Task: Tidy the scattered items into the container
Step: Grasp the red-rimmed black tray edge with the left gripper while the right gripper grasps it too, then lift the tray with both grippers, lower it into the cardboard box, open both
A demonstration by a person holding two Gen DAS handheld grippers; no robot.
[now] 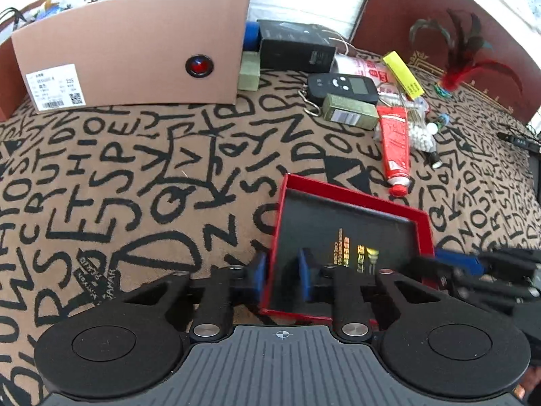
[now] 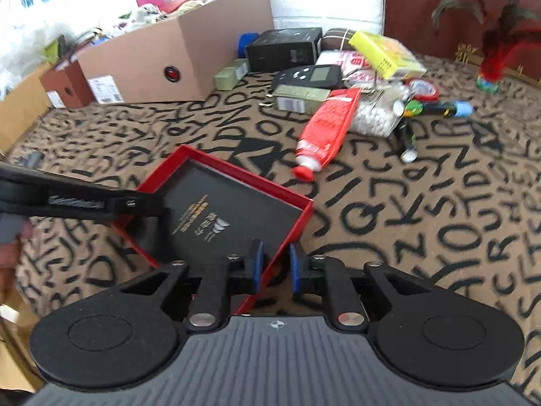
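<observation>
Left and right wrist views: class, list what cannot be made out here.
- Red tray: near edge hidden by both grippers' bodies; firmness of the wall grips unclear.
- Cardboard box: contents cut off by the frame top, overexposed.
- Box label: print too small.
- Cotton swabs: container blurred.
</observation>
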